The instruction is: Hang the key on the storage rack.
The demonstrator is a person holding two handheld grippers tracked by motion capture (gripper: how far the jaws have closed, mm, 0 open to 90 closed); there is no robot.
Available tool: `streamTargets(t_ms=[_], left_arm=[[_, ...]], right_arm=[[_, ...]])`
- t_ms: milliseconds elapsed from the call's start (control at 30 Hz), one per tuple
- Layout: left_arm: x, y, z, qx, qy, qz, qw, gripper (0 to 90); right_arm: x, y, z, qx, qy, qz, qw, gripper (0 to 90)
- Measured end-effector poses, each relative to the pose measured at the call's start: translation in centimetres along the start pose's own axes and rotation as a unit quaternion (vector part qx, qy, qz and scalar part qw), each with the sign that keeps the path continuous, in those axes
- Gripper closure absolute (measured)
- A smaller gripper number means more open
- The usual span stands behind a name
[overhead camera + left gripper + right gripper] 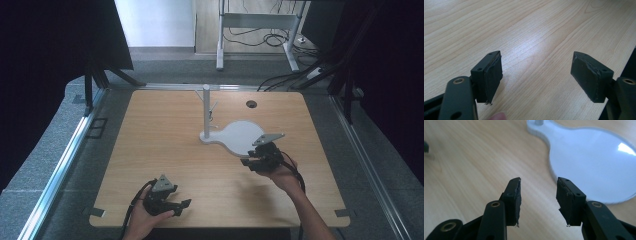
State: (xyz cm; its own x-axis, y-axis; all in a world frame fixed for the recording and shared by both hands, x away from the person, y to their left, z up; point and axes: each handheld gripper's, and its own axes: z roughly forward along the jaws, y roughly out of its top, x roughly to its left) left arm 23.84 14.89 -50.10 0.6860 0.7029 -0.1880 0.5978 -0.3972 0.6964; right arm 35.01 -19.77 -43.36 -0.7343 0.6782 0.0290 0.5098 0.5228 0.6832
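Dim room, grey carpet, dark curtains at both sides, a desk frame and loose cables at the back. Wood table (165,150) takes the middle. On it, right of centre, a white stand: flat rounded base (240,137) with an upright post (206,112) at its left end and small pegs near the top; something thin seems to hang off a peg, too small to tell. Right gripper (250,162) sits at the base's near edge; in the right gripper view its jaws are partly open, nothing between them, the base (589,165) just ahead and to the right. Left gripper (181,207) is well apart near the table's front edge; in the left gripper view jaws are wide open, empty, above bare wood (529,37). Step looks like an approach to the stand, no grasp made. Next move probably calls for the right gripper to go forward over the base toward the post or pegs, jaws lined up before closing; left gripper likely waits or steadies the base.
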Motion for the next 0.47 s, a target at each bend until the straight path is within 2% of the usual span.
streamTargets(t_ms=[67,333,467], left_arm=[[0.0,0.0,0.1,0.001,0.000,-0.002,1.0000,25.7],[0.0,0.1,-0.1,-0.008,-0.005,-0.011,0.9999,25.3],[0.1,0.0,-0.1,-0.009,-0.003,-0.013,0.9999,25.2]], right_arm=[[0.3,-1.5,0.1,0.001,0.002,0.003,1.0000,54.2],[1.1,-3.9,0.8,-0.003,-0.015,0.008,0.9998,52.5],[1.0,-5.5,1.1,-0.017,-0.010,0.026,0.9995,52.4]])
